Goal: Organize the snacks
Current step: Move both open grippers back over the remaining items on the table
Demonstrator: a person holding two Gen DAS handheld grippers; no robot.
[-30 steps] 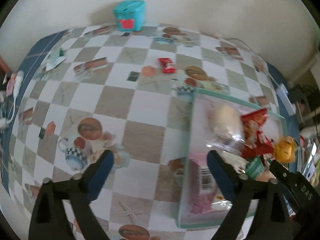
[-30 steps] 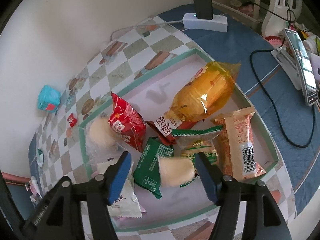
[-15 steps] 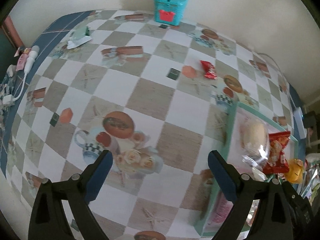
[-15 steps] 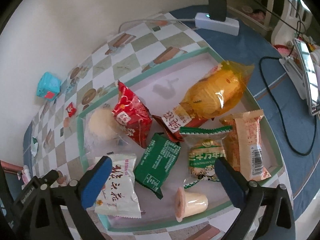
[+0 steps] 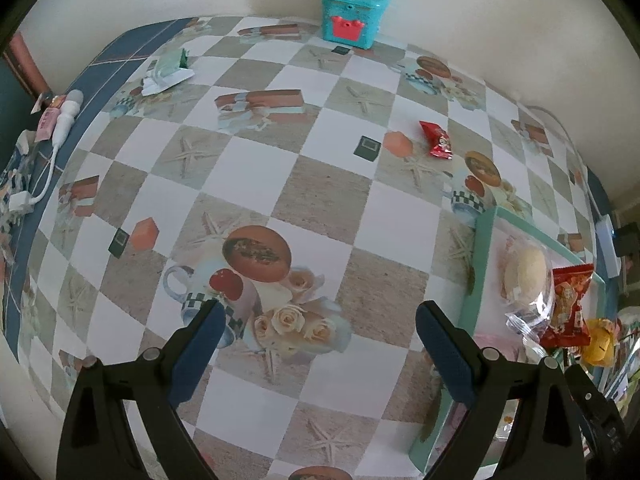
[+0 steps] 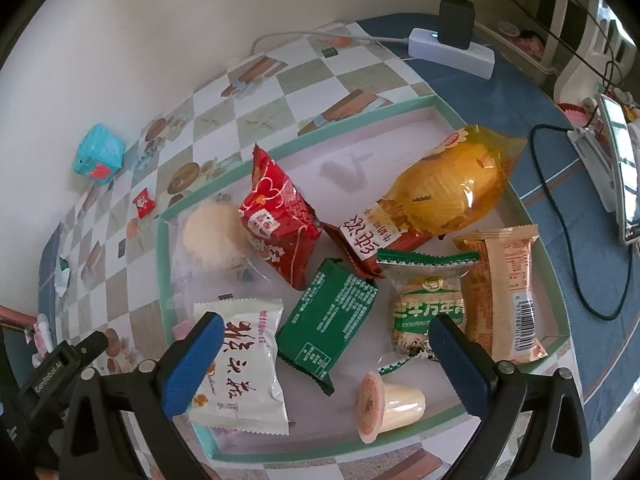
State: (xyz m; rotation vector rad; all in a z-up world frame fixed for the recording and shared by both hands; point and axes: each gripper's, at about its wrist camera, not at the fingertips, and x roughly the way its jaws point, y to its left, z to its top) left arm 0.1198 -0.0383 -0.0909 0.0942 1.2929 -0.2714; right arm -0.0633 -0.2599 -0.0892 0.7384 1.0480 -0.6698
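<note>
A green-rimmed tray [image 6: 163, 280] holds several snack packs: a yellow bag [image 6: 452, 188], a red pack [image 6: 280, 216], a dark green pack [image 6: 328, 320], a white pack [image 6: 240, 364] and a small jelly cup [image 6: 390, 406] lying on its side near the front rim. My right gripper [image 6: 324, 350] hangs open above the tray's front, nothing between its fingers. My left gripper [image 5: 318, 334] is open over the checked tablecloth, left of the tray [image 5: 482, 248]. A small red candy [image 5: 438, 142] and a green-white wrapper [image 5: 168, 74] lie loose on the cloth.
A teal toy box [image 5: 354, 20] stands against the far wall. A white power strip [image 6: 450, 52] with a black plug and cables sits on the blue cloth right of the tray. A phone on a stand [image 6: 618, 168] is at the right edge. A white cable [image 5: 48, 160] lies far left.
My right gripper opened wide and let go of the jelly cup, which now lies in the tray. My left gripper moved left off the tray to above the bare cloth.
</note>
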